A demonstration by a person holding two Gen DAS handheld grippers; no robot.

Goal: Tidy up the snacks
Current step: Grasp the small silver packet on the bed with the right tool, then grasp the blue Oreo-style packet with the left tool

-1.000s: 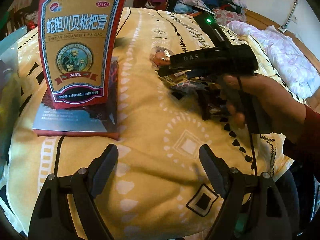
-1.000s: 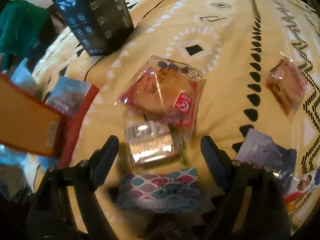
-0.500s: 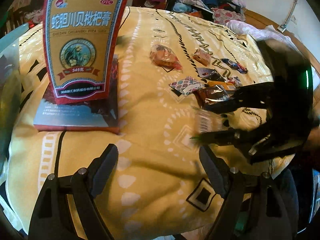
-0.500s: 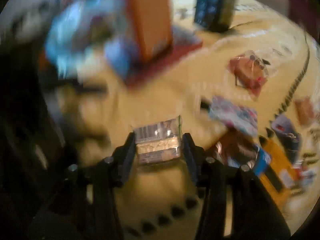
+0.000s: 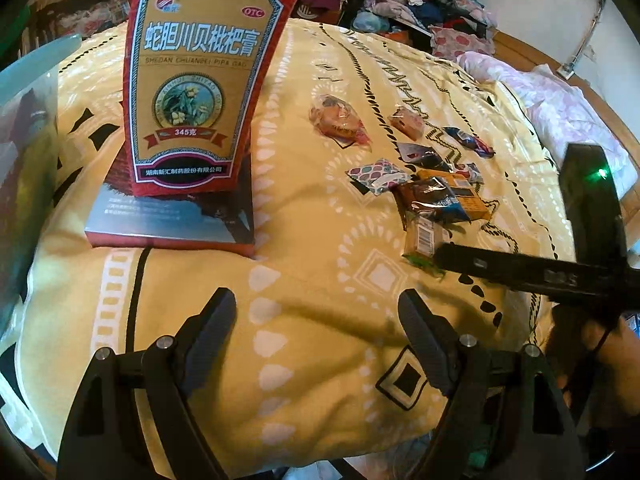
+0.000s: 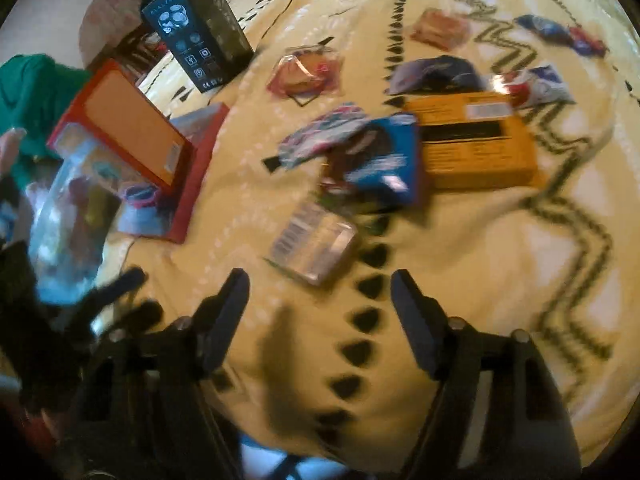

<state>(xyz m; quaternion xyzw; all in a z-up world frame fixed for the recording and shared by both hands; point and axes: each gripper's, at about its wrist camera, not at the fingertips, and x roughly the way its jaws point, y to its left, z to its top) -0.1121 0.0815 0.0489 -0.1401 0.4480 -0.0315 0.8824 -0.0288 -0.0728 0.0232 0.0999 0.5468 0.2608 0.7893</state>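
The silver foil snack packet [image 6: 314, 242] is lying loose on the yellow patterned bedspread [image 5: 320, 312], just ahead of the right gripper [image 6: 318, 300]. That gripper's jaws have just been opening and nothing sits between them now, so it's released. In the left wrist view the same packet [image 5: 426, 236] sits at the near end of the snack pile, touching the brown-and-blue wrapper [image 5: 434, 200].

Handling guess: it looks like a light, crinkly foil pack, probably slippery and a bit squashy, so it'd slide rather than resist. Pinching across the short flat sides should hold best; the sealed ends would likely just fold. The orange box [image 6: 476, 140] looks stiffer and easier to grab by its long edges.

The left gripper [image 5: 316, 336] hangs spread wide and empty over bare bedspread, well apart from the snacks.

Room-wise, there's open bedspread between the pile and the tall red medicine box [image 5: 204, 80], which stands on a flat book-like box [image 5: 172, 220] and looks tippable if bumped. A clear plastic container [image 6: 76, 208] sits off to the left of the right wrist view, past the red box. The bed's near edge drops away right under both grippers, so a light packet nudged that way could slide off.
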